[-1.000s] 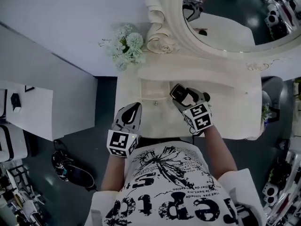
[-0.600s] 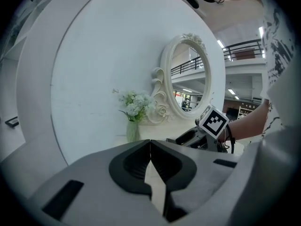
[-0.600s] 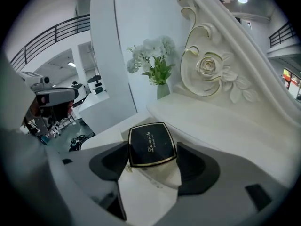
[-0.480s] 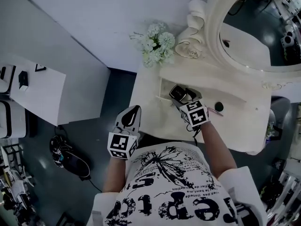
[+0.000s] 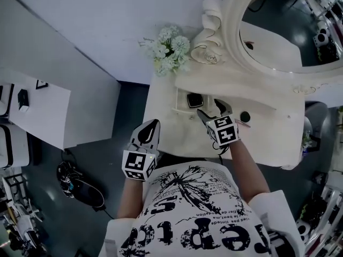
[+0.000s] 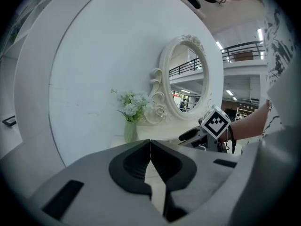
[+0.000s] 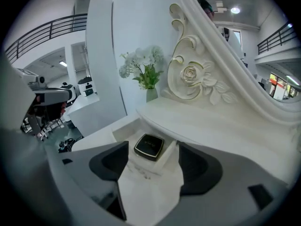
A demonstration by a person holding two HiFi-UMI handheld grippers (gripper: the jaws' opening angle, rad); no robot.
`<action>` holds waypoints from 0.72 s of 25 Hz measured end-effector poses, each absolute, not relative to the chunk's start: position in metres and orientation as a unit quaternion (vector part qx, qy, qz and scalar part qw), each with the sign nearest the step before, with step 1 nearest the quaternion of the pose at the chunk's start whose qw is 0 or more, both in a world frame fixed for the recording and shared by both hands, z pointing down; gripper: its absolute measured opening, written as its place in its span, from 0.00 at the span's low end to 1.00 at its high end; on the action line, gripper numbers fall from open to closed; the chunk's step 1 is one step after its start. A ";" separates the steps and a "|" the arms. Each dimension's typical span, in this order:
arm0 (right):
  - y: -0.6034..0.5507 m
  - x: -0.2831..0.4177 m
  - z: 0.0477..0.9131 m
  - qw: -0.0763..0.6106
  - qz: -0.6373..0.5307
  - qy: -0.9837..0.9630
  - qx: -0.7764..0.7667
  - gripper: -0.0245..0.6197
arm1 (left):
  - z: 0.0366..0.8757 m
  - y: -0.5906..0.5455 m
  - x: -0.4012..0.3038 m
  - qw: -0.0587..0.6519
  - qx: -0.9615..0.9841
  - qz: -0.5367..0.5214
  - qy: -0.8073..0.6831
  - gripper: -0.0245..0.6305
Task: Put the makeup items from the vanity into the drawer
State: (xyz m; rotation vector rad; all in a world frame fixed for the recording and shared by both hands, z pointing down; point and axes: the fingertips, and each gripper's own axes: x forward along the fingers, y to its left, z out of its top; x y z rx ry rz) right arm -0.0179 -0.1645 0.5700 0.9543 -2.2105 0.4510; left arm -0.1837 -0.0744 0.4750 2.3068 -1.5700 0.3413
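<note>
While the left gripper [image 5: 153,126] hangs clamped on nothing, the right gripper [image 5: 211,110] gapes wide, the black compact [image 5: 194,100] lying free in the drawer [image 5: 180,106] at its eleven o'clock.

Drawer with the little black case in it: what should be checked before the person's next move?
1. Compact lies flat inside the drawer: ok.
2. Right hand-held gripper jaws apart, holding nothing: ok.
3. Left hand-held gripper shut and empty: ok.
4. Drawer open for more items: ok.
5. Vanity top cleared: not ok, a round dark item sits there.
6. What that item is: cannot tell.
</note>
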 end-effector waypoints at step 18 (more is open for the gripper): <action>-0.113 0.184 0.618 0.374 0.251 -0.758 0.472 0.55 | 0.491 -0.098 -0.041 0.164 0.873 0.143 -0.437 0.07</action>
